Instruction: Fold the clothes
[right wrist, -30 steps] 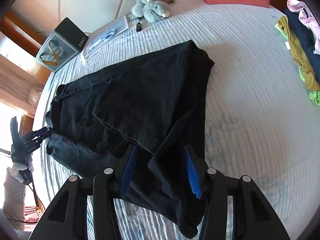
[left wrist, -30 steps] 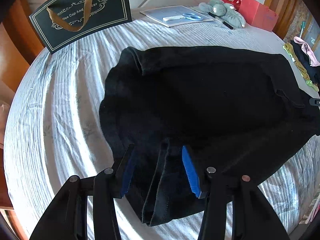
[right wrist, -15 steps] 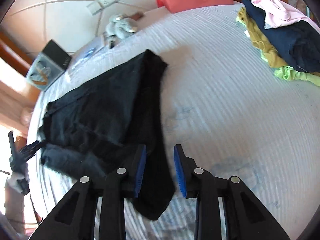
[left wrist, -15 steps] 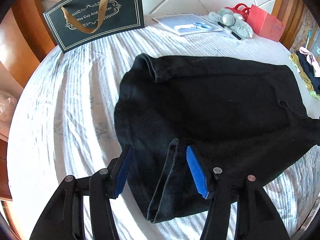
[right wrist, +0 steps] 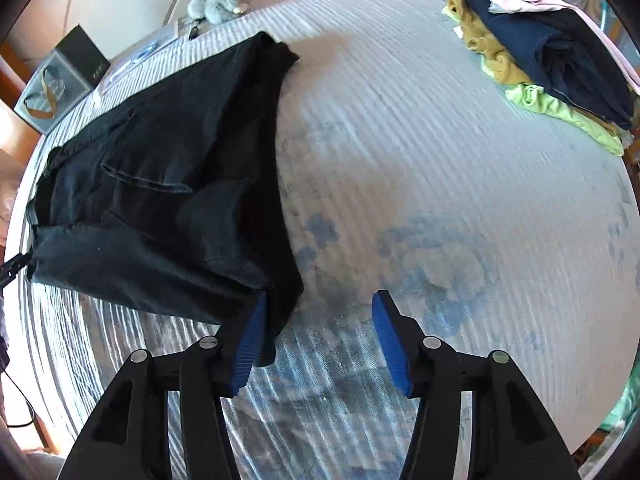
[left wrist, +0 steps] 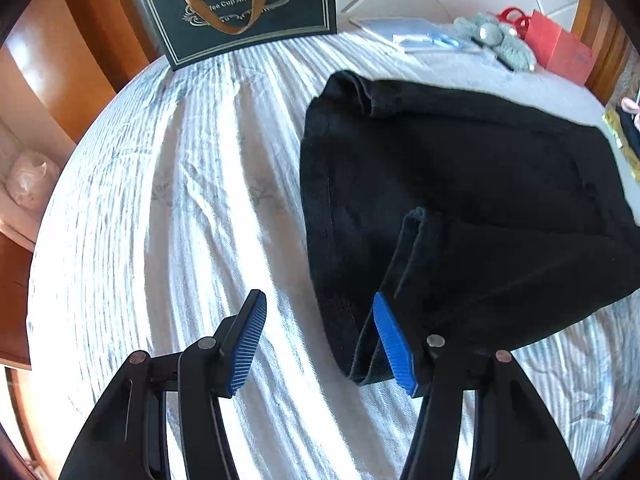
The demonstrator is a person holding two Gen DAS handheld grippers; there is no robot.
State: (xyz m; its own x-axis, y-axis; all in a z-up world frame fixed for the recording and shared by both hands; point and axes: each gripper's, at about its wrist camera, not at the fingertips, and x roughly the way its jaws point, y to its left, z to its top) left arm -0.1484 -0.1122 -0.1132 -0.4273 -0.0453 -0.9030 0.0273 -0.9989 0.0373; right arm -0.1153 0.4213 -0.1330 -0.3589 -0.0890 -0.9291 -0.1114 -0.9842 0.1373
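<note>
We are working across the bed [left wrist: 208, 184], taking the black garment [left wrist: 460, 200] as our landmark. Left of the garment, the bedsheet is lying bare and rippled, and beyond the garment's far left corner a black gift bag [left wrist: 244, 4] is standing against the wall. Our left gripper [left wrist: 318, 336] is hovering at the garment's near left corner with its fingers spread wide and nothing between them; the right-hand blue pad is sitting just beside the folded hem edge, while the other pad is hanging over bare sheet.

The garment itself is lying folded over in the middle of the bed, a doubled layer showing along its near edge. At its near right corner, our right gripper [right wrist: 316, 334] is also standing wide and empty, its left pad just beside or touching the cloth's tip; we cannot tell which. Right of the garment the sheet is open, and well apart from it, at the far right, a pile of clothes [right wrist: 548, 52] is resting.

We are judging that a fold is laid and the next one is pending. To do it well, we should be pinching both near corners through all layers, lifting level, and keeping the edges aligned so the doubled hem is not slipping askew.
</note>
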